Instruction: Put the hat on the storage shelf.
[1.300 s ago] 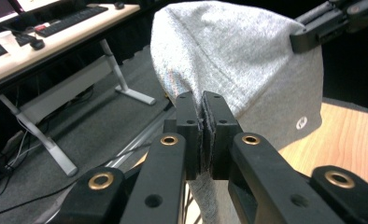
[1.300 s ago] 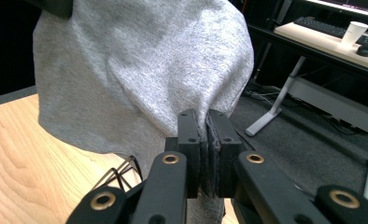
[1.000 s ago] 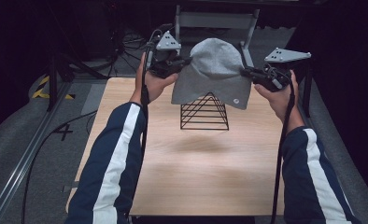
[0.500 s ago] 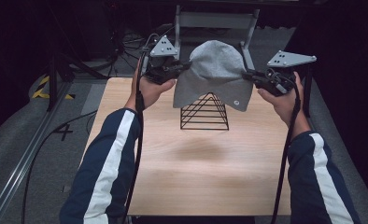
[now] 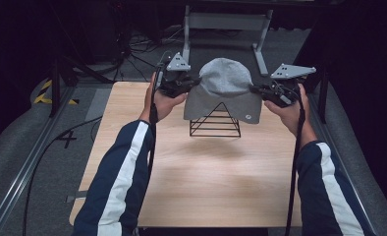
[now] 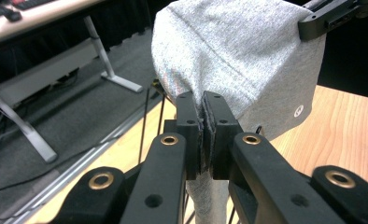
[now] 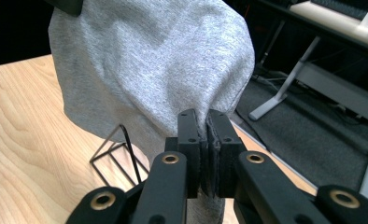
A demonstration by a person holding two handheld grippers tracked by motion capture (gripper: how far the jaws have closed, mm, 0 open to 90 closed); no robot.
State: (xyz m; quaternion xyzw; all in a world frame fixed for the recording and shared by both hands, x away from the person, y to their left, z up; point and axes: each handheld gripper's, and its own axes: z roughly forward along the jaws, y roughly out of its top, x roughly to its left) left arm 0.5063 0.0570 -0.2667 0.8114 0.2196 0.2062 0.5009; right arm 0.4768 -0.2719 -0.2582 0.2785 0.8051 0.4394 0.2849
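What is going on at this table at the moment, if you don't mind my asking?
A person is holding a grey beanie stretched between two hand-held grippers. The left gripper is shut on one side of the hem, and the right gripper is shut on the opposite side. The hat sits draped over the top of a black wire pyramid stand at the far middle of the wooden table, with the stand's lower bars showing beneath the hem.

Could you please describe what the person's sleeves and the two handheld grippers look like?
Both sleeves are navy with a broad white stripe along each. The left gripper and right gripper are black, each topped by a grey three-cornered plate, with a black cable trailing. Their jaws are black, flat-padded, with brass-ringed holes.
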